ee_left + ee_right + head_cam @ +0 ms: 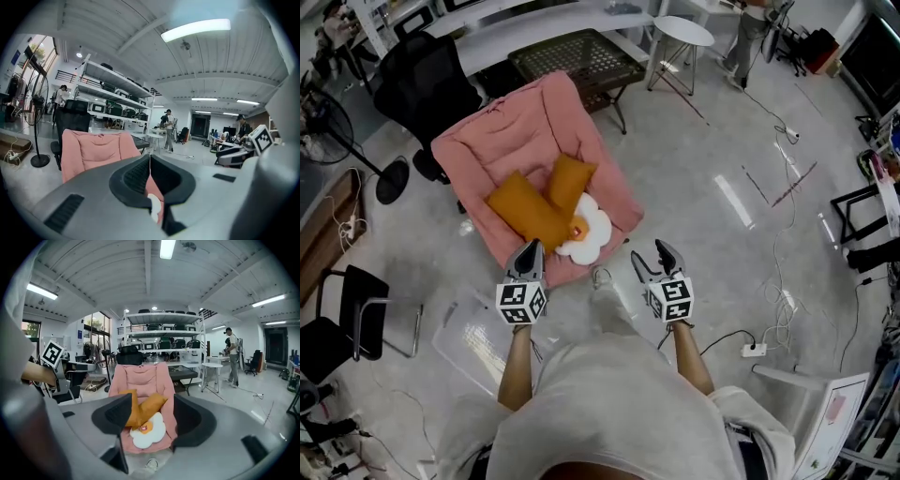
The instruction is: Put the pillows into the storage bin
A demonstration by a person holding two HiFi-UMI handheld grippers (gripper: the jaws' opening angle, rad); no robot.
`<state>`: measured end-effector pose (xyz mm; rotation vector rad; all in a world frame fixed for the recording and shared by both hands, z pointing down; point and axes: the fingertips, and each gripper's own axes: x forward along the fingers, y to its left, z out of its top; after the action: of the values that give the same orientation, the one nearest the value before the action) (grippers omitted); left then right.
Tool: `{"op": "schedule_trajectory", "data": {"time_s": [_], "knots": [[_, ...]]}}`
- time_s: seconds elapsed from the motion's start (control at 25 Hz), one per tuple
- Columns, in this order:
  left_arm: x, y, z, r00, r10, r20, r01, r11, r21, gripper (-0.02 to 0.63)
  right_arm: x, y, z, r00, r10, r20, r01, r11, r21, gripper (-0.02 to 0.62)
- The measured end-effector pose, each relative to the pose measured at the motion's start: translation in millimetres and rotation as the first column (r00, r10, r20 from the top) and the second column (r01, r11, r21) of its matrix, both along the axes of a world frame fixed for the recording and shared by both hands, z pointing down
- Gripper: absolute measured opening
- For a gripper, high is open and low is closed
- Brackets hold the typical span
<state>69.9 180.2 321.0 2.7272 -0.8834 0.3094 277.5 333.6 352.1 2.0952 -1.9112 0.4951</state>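
The floor was pale grey polished concrete, with cables trailing across it to a white power strip. A pink padded lounge chair stood in the open, a black office chair just behind it, a standing fan off to one side, and a black mesh-topped table and a round white table further back. White shelving stood at the far end under a ribbed white ceiling with tube lights

The person wears a pale grey short-sleeved shirt, and the left gripper and right gripper are both dark grey with black-lined jaws, each carrying at six o'clock a white cube with black square markers.
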Motion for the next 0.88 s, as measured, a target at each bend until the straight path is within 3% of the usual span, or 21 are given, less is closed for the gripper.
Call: {"op": "schedule_trajectory", "data": {"time_s": [0.24, 0.52, 0.68, 0.88], "knots": [[53, -63, 0, 0.996, -0.081, 0.042, 0.082, 0.997, -0.014, 0.012, 71, -77, 9, 0.997, -0.067, 0.040, 0.067, 0.998, -0.012, 0.261], [48, -131, 3, 0.962, -0.251, 0.106, 0.254, 0.967, -0.018, 0.012, 105, -182, 19, 0.974, -0.212, 0.079, 0.213, 0.977, -0.011, 0.261], [24, -152, 6, 0.919, -0.370, 0.136, 0.376, 0.926, -0.018, 0.012, 87, -237, 33, 0.932, -0.346, 0.109, 0.350, 0.937, -0.022, 0.262], [-18, -150, 14, 0.848, -0.500, 0.178, 0.512, 0.859, -0.023, 0.012, 41, -283, 47, 0.843, -0.522, 0.131, 0.530, 0.847, -0.033, 0.267]]}}
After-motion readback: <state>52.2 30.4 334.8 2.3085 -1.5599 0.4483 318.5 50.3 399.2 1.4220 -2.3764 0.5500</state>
